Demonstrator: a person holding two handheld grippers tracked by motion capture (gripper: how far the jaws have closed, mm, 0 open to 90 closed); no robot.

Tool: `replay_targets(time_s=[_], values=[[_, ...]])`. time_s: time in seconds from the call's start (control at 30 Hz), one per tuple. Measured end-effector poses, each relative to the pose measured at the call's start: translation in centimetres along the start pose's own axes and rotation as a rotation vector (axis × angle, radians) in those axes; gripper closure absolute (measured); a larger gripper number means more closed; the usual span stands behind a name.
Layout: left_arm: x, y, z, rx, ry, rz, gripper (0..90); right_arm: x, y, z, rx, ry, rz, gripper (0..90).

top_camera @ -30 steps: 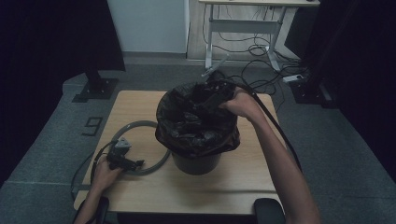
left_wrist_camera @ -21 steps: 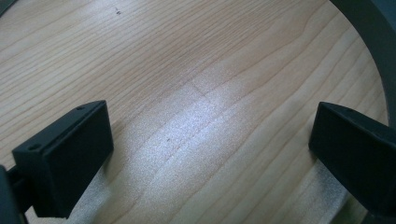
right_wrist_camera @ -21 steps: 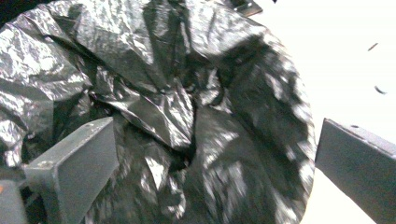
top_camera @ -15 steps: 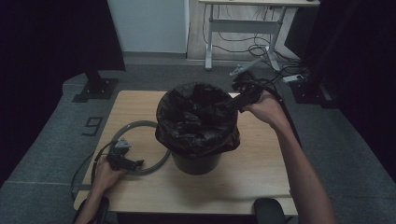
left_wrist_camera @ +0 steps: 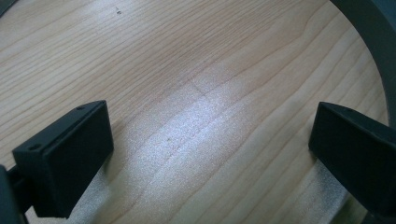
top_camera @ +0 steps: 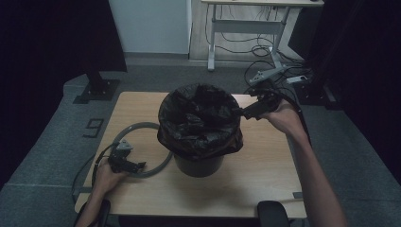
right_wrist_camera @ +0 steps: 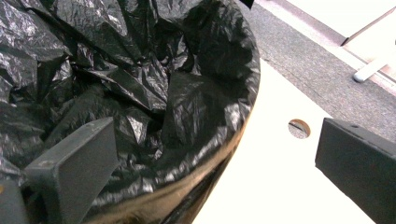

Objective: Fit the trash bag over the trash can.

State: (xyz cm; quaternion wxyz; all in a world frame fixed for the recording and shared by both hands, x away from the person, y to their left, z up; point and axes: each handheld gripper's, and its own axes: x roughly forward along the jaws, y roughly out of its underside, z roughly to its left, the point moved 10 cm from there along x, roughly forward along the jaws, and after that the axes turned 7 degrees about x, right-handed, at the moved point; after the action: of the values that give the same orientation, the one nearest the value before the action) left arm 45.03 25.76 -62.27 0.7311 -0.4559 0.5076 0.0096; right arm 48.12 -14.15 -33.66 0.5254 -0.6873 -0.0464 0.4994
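Observation:
A dark bin (top_camera: 198,165) lined with a crumpled black bag (top_camera: 198,118) stands in the middle of the wooden table (top_camera: 265,184). My right gripper (top_camera: 246,113) is held just off the bin's right rim, open, with nothing between its fingers. In the right gripper view the bag's folded rim (right_wrist_camera: 187,140) lies between and beyond the jaws. My left gripper (top_camera: 137,165) rests on the table at the front left, open over bare wood (left_wrist_camera: 201,116). A grey ring (top_camera: 151,142) lies flat on the table beside it, its edge (left_wrist_camera: 373,32) at the upper right.
A round hole (right_wrist_camera: 299,128) is cut in the tabletop near the bin. Cables trail off the table's left edge (top_camera: 82,175). A white desk frame (top_camera: 246,33) and loose cables stand on the floor behind. A dark stand base (top_camera: 97,90) sits at far left.
My right gripper has drawn back out of the bag's mouth to the right and now hangs outside the bin's rim. The left gripper has stayed where it was.

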Motion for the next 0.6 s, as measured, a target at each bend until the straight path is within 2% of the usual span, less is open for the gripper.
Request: replay_targets(time_s=[0.3,0.6], values=[[0.0,0.0,0.0,-0.006,-0.006,0.000,0.0,-0.9,2.2,-1.1,0.021,0.011,-0.023,0.0],[0.0,0.0,0.0,-0.011,-0.010,0.000,0.0,-1.0,5.0,-2.2,0.070,0.016,-0.047,0.0]])
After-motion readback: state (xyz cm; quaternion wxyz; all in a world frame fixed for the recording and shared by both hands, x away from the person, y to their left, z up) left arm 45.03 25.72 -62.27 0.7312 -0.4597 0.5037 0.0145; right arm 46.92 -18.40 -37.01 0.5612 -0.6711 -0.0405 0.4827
